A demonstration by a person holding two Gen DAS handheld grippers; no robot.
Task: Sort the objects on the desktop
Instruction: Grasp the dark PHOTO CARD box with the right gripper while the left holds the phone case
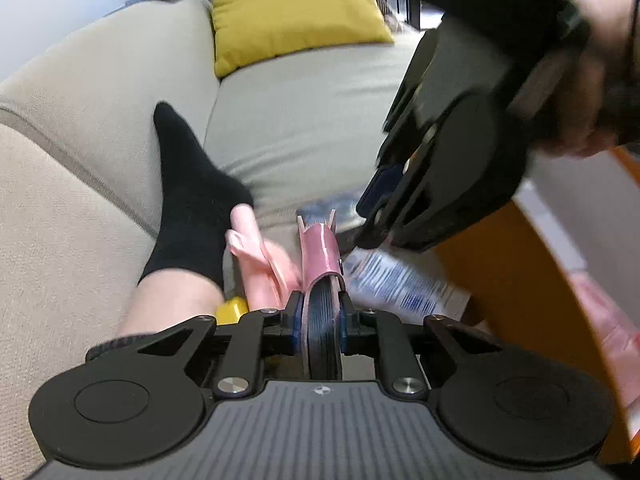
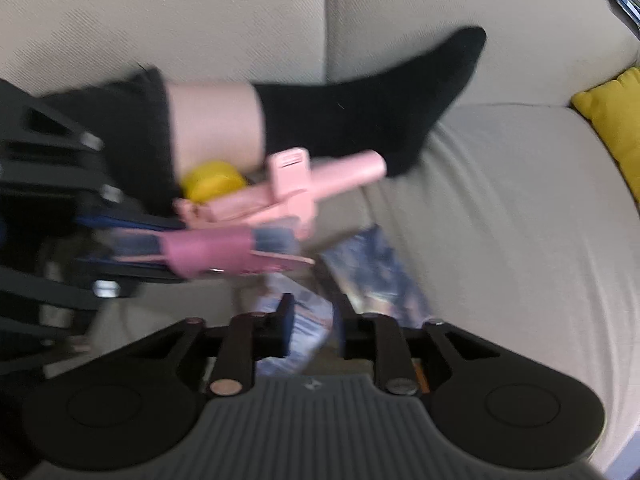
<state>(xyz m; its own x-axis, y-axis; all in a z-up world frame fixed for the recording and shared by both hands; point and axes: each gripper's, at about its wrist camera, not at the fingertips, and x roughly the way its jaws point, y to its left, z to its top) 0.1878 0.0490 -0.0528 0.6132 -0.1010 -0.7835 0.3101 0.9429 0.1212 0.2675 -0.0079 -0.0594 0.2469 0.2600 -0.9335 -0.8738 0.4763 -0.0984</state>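
- Left wrist view: left gripper (image 1: 320,322) pads clamp a pink-covered dark disc stack (image 1: 321,280), which sticks out ahead of the fingertips.
- Right gripper (image 2: 311,330) jaws stand partly apart over a blue-printed packet (image 2: 308,330); whether they press it, I cannot tell.
- Beige sofa (image 2: 500,240) lies beneath.

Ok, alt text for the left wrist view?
Left gripper clamps a dark disc in a pink case over a beige sofa. Right gripper reaches in from the upper right; a black-socked foot lies left.
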